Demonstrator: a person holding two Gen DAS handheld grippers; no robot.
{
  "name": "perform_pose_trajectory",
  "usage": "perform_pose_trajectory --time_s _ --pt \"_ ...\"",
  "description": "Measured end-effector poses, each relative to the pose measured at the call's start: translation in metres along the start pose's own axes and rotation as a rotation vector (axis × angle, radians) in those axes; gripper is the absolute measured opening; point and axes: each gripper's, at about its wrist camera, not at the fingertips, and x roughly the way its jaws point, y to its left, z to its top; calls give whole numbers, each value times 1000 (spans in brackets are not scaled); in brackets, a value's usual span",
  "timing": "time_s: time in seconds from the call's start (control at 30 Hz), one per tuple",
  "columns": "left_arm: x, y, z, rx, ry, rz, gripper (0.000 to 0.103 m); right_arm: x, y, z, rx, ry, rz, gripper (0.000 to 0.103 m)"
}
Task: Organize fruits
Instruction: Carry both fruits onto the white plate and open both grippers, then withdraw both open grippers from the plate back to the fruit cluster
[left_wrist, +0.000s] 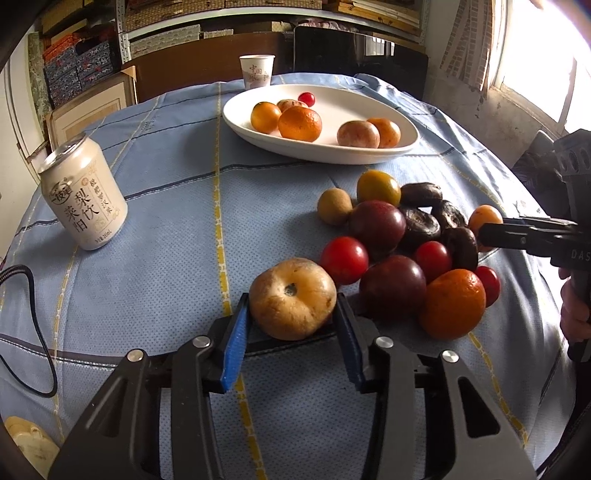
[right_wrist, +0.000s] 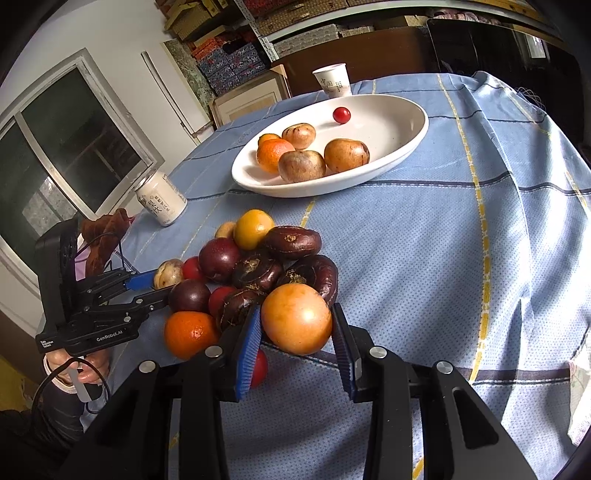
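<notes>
A pile of fruit (left_wrist: 402, 243) lies on the blue checked tablecloth: plums, cherry tomatoes, tangerines, dark water chestnuts. My left gripper (left_wrist: 291, 314) is shut on a tan speckled fruit (left_wrist: 292, 303) at the pile's near left edge; it also shows in the right wrist view (right_wrist: 168, 274). My right gripper (right_wrist: 297, 328) is shut on a pale orange fruit (right_wrist: 296, 319), seen in the left wrist view (left_wrist: 484, 218) at the pile's far right. A white oval dish (left_wrist: 369, 99) beyond the pile holds several fruits and one cherry tomato (left_wrist: 306, 98).
A white drink can (left_wrist: 84, 194) stands at the left of the table. A paper cup (left_wrist: 257, 71) stands behind the dish. A black cable (left_wrist: 33, 332) lies at the near left. Shelves with boxes and a window surround the table.
</notes>
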Motion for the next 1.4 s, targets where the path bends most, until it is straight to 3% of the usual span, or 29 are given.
perform_pose_trajectory --time_s 0.17,0.43,0.57,0.73,0.8,0.83,0.9,1.03,1.13,1.23,1.4 --pt "-13 8 10 -46 -79 -12 44 -9 5 10 -32 -103 -23 38" --pt "-6 5 97 -91 -169 -90 44 -2 5 76 48 -302 -33 38" --pt "16 3 131 -117 -168 -92 44 18 -8 104 78 -320 -74 38" --pt "58 12 152 -163 -101 -56 44 43 -23 120 92 -276 -101 38" --pt "68 14 152 -172 -75 -47 49 46 -23 119 89 -261 -92 41" --pt "67 15 151 -176 -78 -49 65 44 -21 117 79 -262 -88 51" --pt "56 16 148 -180 -120 -34 80 33 -15 115 57 -294 -83 62" --pt "21 16 138 -167 -174 -35 90 6 -3 105 12 -311 -18 62" --pt "3 17 116 -178 -192 -58 93 -3 5 95 -29 -291 -6 62" --pt "-4 14 92 -156 -199 -27 94 -6 12 81 -72 -255 -15 63" --pt "-11 4 54 -93 -178 -3 95 -9 30 47 -226 -115 60 63"
